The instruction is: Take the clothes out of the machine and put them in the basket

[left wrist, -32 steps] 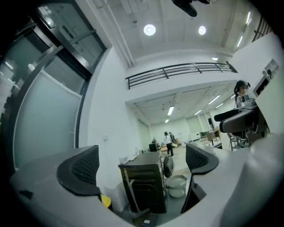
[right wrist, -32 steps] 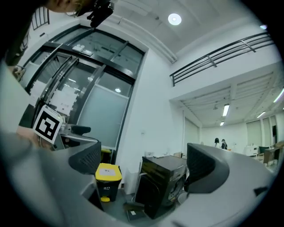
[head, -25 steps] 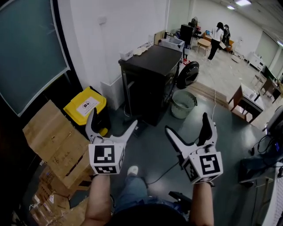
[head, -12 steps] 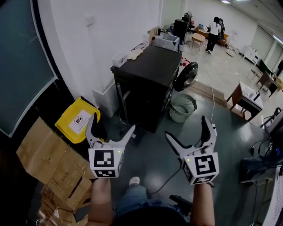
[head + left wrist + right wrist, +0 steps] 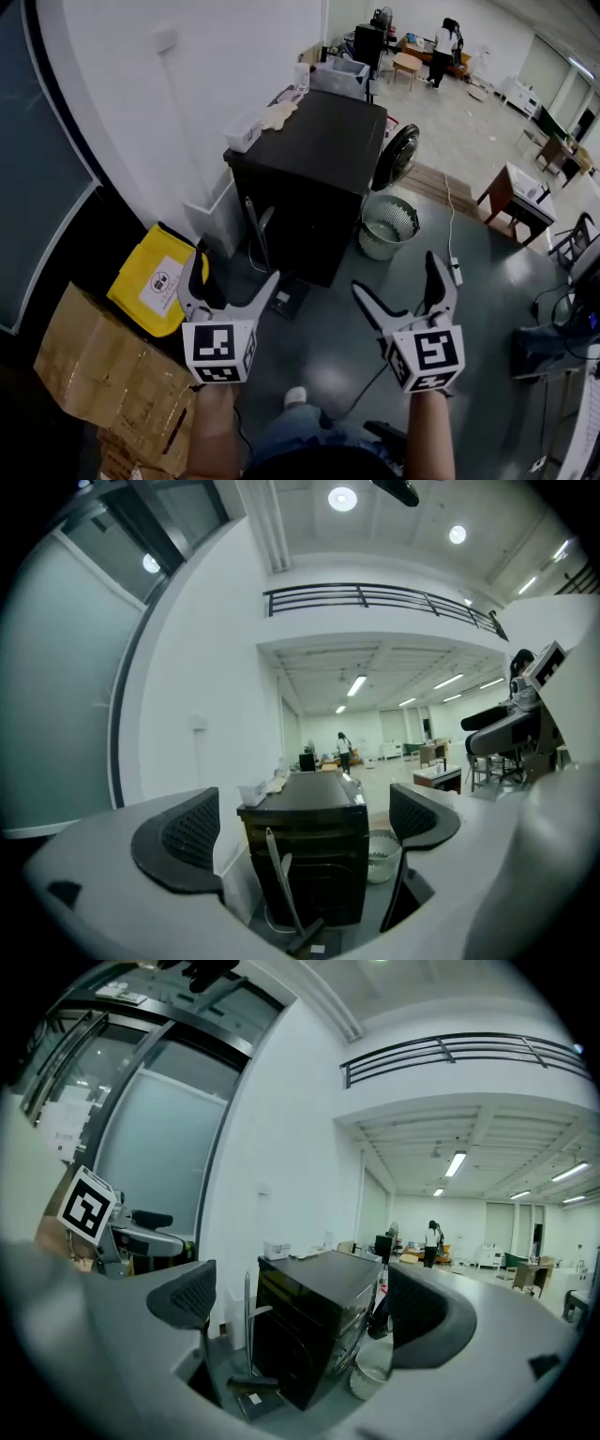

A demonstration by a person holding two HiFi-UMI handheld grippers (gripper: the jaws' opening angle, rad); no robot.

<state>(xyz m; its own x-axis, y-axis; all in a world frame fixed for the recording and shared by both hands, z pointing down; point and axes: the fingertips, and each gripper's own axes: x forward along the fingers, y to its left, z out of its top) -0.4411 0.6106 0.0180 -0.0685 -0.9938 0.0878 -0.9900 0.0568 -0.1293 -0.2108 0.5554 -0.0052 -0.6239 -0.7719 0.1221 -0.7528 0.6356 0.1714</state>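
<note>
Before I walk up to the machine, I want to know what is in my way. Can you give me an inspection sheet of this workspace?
Surface: grey floor.
Job's things: black machine against the white wall; basket on the floor beside it; clothes, nothing seen.
Clutter: yellow bin and cardboard boxes at the left; long-handled tool leaning on the machine.
Grippers: left gripper and right gripper both open, holding nothing.
Cables: white cable across the floor to a power strip.
Surroundings: fan behind the machine; desk; people far off.
</note>
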